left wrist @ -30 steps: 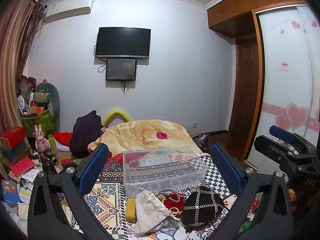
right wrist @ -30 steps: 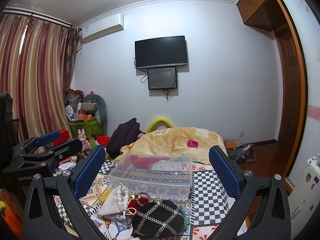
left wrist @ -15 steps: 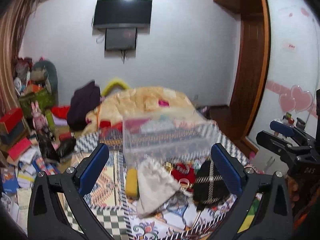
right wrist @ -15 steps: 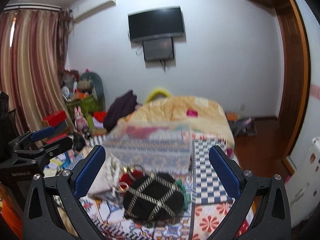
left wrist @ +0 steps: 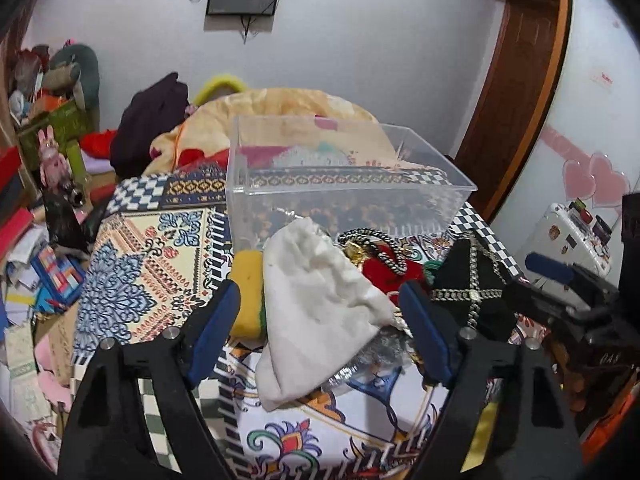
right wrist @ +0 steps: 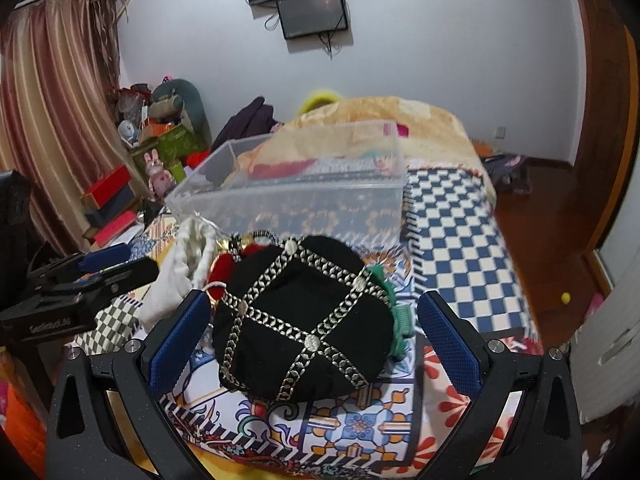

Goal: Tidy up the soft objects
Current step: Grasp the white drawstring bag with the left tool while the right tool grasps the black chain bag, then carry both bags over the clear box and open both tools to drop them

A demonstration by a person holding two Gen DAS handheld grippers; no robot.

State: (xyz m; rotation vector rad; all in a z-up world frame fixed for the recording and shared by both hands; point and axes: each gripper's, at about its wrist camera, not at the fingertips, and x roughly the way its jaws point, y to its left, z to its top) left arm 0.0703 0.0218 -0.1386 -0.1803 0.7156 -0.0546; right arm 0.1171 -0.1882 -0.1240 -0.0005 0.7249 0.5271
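A white cloth pouch (left wrist: 320, 300) lies on the patterned cloth, between the open jaws of my left gripper (left wrist: 320, 334). A yellow sponge (left wrist: 247, 292) sits at its left, a red pouch with a chain (left wrist: 384, 264) at its right. A black pouch with silver chain trim (right wrist: 304, 316) lies between the open jaws of my right gripper (right wrist: 316, 336); it also shows in the left wrist view (left wrist: 472, 280). A green trimmed item (right wrist: 400, 312) pokes out beside it. A clear plastic box (left wrist: 344, 184) stands just behind the pile, also in the right wrist view (right wrist: 296, 196). Neither gripper holds anything.
The pile rests on a patterned tablecloth (left wrist: 152, 256) with a checkered part (right wrist: 456, 248) to the right. A bed with an orange blanket (left wrist: 280, 108) lies behind. Boxes, toys and papers (left wrist: 40, 216) crowd the floor at left. A wardrobe and door (left wrist: 520, 80) stand at right.
Both grippers have tilted down and moved forward toward the pile. The white pouch now sits between the left jaws and the black pouch between the right jaws.
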